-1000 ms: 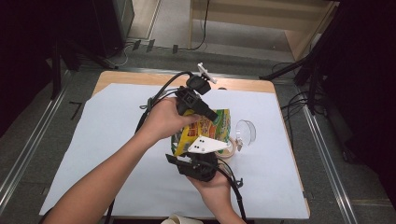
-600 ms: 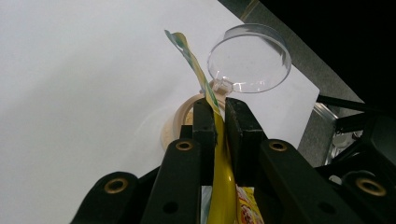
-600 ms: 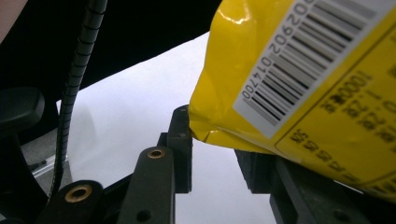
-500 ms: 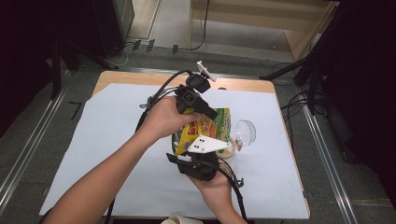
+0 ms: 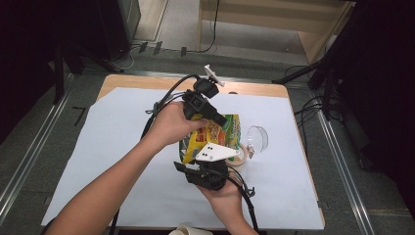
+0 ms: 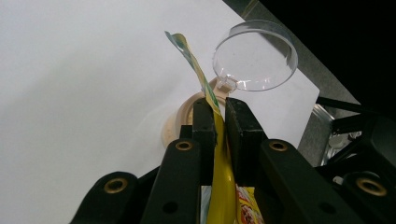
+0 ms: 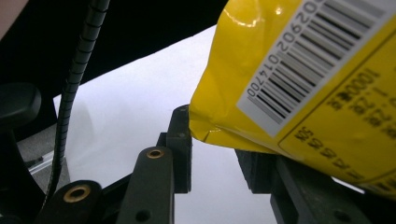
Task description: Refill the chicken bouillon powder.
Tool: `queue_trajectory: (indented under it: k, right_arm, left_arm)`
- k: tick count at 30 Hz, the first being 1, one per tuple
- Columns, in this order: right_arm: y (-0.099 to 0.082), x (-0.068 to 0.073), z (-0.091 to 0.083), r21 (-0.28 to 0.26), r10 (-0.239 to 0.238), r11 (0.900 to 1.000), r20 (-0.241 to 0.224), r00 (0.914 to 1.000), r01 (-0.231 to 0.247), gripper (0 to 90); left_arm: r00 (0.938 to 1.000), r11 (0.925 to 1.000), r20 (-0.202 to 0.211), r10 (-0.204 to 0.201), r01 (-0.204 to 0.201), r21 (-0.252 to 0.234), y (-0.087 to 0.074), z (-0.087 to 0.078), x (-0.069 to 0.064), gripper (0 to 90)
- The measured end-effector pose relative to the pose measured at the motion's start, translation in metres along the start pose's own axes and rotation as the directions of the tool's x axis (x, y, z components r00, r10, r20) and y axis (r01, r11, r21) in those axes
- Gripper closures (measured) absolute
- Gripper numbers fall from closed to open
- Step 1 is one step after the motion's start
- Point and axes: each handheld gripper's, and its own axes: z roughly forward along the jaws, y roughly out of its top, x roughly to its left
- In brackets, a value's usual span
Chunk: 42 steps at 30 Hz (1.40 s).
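2 tongs at yellow packet (image 5: pixel 215 137) | left tongs (image 6: pixel 218 121) clamped | clear cup (image 5: pixel 258 137) empty

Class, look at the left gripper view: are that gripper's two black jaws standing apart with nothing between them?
No: the left gripper has its jaws pressed together on the thin edge of the yellow snack bag, which runs up between them.

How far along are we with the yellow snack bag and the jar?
Done: the clear lid lies off the jar, on the white sheet. In hand: the left gripper is clamped on the bag edge; the right gripper has jaws apart at its corner. Left, probably: opening and emptying it.
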Motion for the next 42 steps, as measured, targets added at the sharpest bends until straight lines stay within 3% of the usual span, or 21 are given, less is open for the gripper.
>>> queue_trajectory:
  k: [6, 12, 16, 24, 32, 39, 42]
  right_arm:
    - [-0.007, 0.0, 0.004, -0.005, 0.011, 0.9999, -0.014, 0.9998, -0.011, 66.3]
    - [-0.014, 0.004, 0.012, 0.024, -0.038, 0.999, -0.018, 0.9991, 0.038, 57.7]
    - [-0.018, 0.005, 0.015, 0.035, -0.057, 0.9977, -0.02, 0.9982, 0.057, 57.0]
    - [-0.027, 0.004, 0.02, 0.047, -0.04, 0.998, -0.045, 0.9982, 0.042, 55.9]
    - [-0.039, -0.002, 0.026, 0.096, -0.034, 0.9947, -0.028, 0.999, 0.036, 56.5]
    - [-0.047, -0.003, 0.028, 0.141, -0.087, 0.9864, 0.016, 0.996, 0.084, 55.8]
    - [-0.052, -0.005, 0.031, 0.158, -0.075, 0.9848, 0.011, 0.9971, 0.072, 54.8]
  left_arm:
    - [0.9998, 0.9999, 0.019, -0.005, 0.005, -0.009, -0.011, 0.0, 0.004, 82.4]
    - [0.9977, 0.9995, 0.061, -0.029, 0.03, -0.012, -0.026, -0.002, 0.014, 81.8]
    - [0.9957, 0.9992, 0.085, -0.036, 0.037, -0.013, -0.033, -0.002, 0.019, 82.0]
    - [0.9926, 0.9997, 0.119, -0.025, 0.025, 0.002, -0.044, 0.001, 0.024, 84.2]
    - [0.9878, 0.9997, 0.154, -0.021, 0.02, 0.014, -0.054, 0.01, 0.029, 84.8]
    - [0.9853, 1.0, 0.171, 0.002, -0.003, 0.007, -0.062, 0.016, 0.029, 85.4]
    - [0.9843, 1.0, 0.177, 0.004, -0.005, 0.003, -0.066, 0.017, 0.03, 85.6]
